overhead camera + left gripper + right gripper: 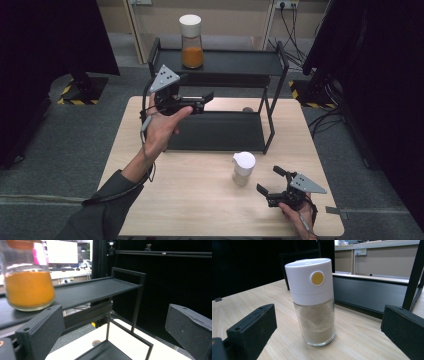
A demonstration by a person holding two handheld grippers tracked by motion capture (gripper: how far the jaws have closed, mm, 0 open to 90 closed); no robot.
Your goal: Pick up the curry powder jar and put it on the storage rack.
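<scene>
Shaker (313, 300), clear glass with pale powder, white cap with yellow dot, unlabelled, upright on wooden table (242, 300) before black metal rack (220, 131). Right gripper (272, 181) agape just short of it. Left gripper (206, 99) agape, empty, near orange-powder jar (191, 42) on upper shelf.

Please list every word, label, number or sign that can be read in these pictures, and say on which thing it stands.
No readable text.
Pale jar: white cap carries one plain yellow dot, no letters.
Orange jar on the black shelf: no label seen.
Bright screen in the left gripper view: washed out, nothing legible.
Yellow-black hazard stripes on the floor stand: a marking, no words.
</scene>
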